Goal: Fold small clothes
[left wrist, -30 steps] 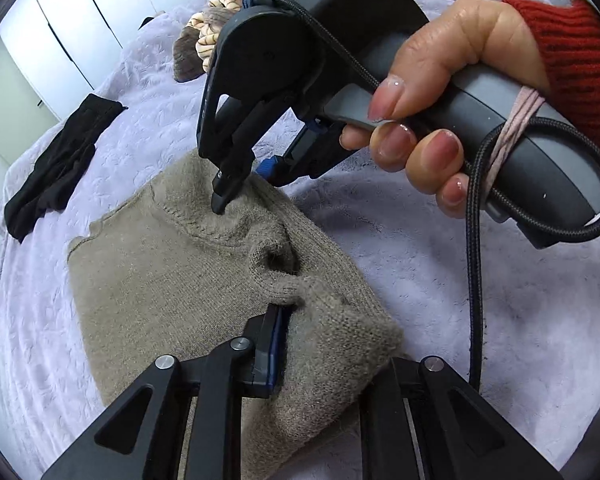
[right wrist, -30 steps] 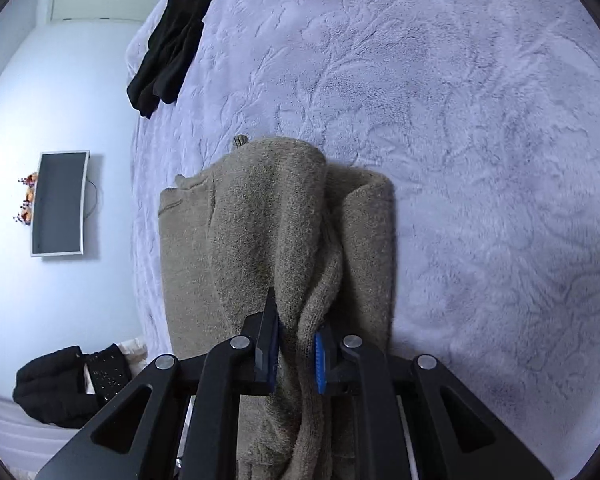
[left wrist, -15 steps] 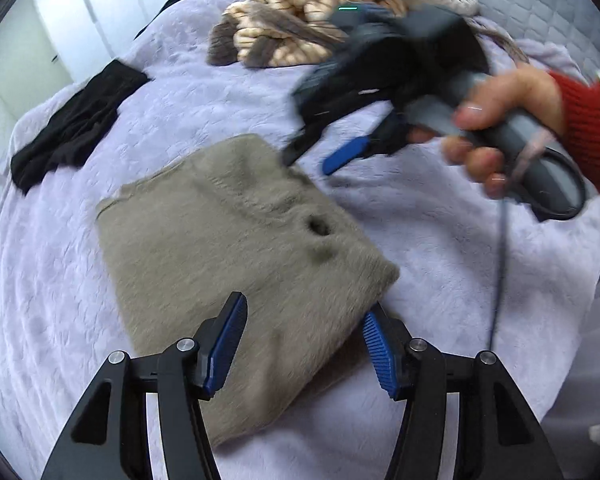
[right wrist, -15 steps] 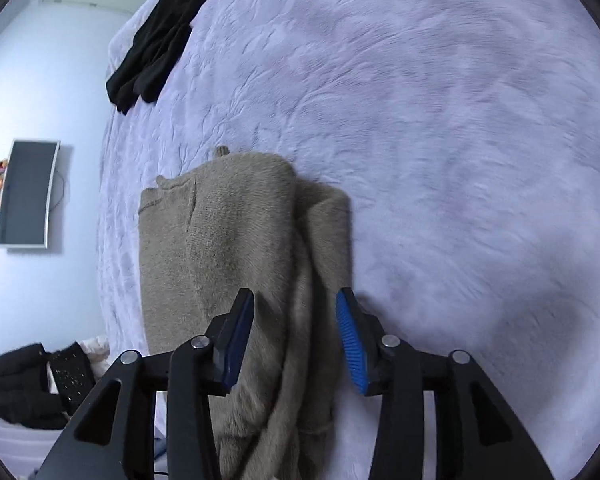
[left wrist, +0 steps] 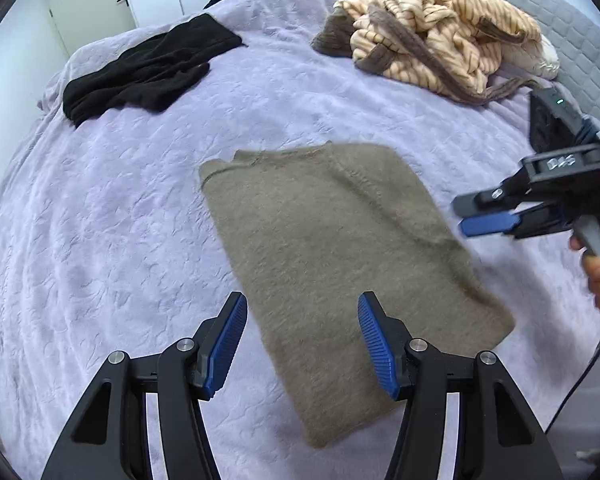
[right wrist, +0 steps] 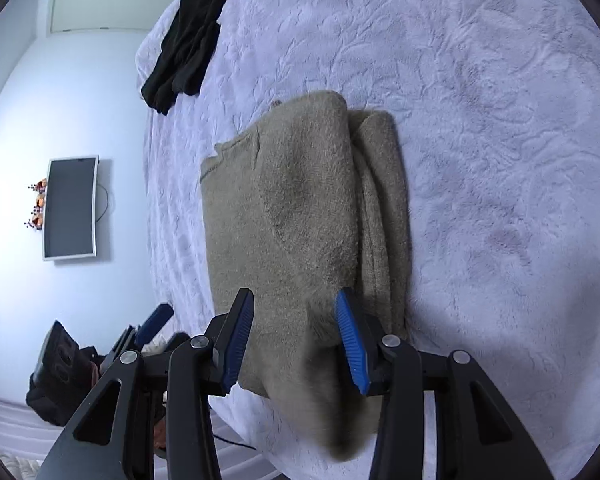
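1. The taupe knit sweater point(left wrist: 332, 248) lies flat on the lavender bedspread point(left wrist: 100, 240), about mid-bed, already folded into a long narrow rectangle; its collar end points toward the far edge, where the black garment point(left wrist: 148, 68) lies.
2. The left gripper point(left wrist: 302, 344) hovers above the near end of the sweater, jaws parted about halfway, with nothing pinched; the blue pads stand clear of the cloth.
3. The right gripper point(right wrist: 296, 344) is also roughly half open and empty. In the right wrist view it hangs over the same near end; whether its right pad brushes the knit I cannot tell for sure, though it looks clear.
4. The sweater's long axis runs away from both grippers, from the near hem to the far collar. The folded-in sleeve makes a thicker ridge along the right side in the right wrist view.
5. Judgement: the lengthwise fold looks done, so the next step is likely to take the near hem at both corners and carry it over to the collar. The left gripper seems the better placed, being centred over the hem.
6. There is open room on every side: bare bedspread left and right, the striped cream knit pile point(left wrist: 436, 32) well apart at the far right corner, and the black garment well apart too.
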Available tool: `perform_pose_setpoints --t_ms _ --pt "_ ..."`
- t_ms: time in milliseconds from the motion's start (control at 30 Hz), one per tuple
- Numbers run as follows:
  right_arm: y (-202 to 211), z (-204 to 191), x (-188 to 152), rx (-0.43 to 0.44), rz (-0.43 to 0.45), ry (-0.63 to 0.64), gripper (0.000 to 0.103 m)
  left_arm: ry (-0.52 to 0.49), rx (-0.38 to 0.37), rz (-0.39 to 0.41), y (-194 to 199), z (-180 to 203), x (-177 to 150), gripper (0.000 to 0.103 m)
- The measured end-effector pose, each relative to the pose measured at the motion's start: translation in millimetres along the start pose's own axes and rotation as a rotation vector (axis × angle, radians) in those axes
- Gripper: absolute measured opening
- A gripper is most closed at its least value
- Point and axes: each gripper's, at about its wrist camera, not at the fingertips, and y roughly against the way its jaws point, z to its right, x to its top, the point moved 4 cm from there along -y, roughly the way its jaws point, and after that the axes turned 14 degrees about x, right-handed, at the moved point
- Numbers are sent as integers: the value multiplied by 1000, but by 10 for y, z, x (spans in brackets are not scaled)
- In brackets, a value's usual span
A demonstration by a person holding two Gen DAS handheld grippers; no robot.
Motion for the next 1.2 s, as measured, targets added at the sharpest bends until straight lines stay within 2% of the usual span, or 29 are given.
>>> perform_pose_setpoints --t_ms 100,200,233,267,300,333,400,433,467,500,567,667,733,867,1000,1067,1100,1200 --pt "22 3 -52 26 -21 -10 47 84 -17 -103 -315 -146 -35 59" --pt "-111 98 -174 5 -86 -27 47 187 -115 -258 -702 -153 -152 59" --pt "-192 140 -211 -21 -105 -32 47 213 -134 -274 -773 -160 -173 59" --pt "-271 173 -242 -36 -122 -34 45 229 -148 -281 -812 -172 -180 59" --pt "-335 167 -259 -40 -130 -28 26 233 -156 -279 -823 -187 -167 59" --pt "-361 132 -262 -43 -129 -13 13 225 -154 -270 -822 -207 -146 59" --pt "-327 0 -246 -30 -105 47 13 200 -154 -263 -813 -229 -134 62" --pt "-279 -23 -246 -40 -92 69 12 193 -144 -263 -824 -237 -141 68" --pt "-237 2 -247 -60 -81 74 12 191 -115 -259 -847 -257 -143 82" --pt "-205 85 -259 -84 -76 62 11 191 -98 -252 -863 -265 -161 85" --pt "-183 322 -299 -142 -71 17 11 208 -119 -265 -905 -257 -205 85" --pt "-207 548 -410 -155 -79 -16 10 208 -119 -269 -924 -213 -233 85" --pt "-240 512 -446 -168 -84 -2 10 178 -92 -247 -893 -185 -227 85" --pt "-243 431 -426 -181 -86 4 10 168 -91 -249 -824 -232 -188 85" --pt "-26 198 -221 -126 3 30 19 163 -77 -203 -686 -366 -58 85" --pt "69 116 -27 -98 66 54 44 182 -79 -186 -682 -454 29 85" --pt "64 90 80 -93 98 57 65 198 -73 -185 -704 -497 66 85" --pt "-49 160 415 -42 116 18 66 264 -59 -195 -824 -610 162 85"
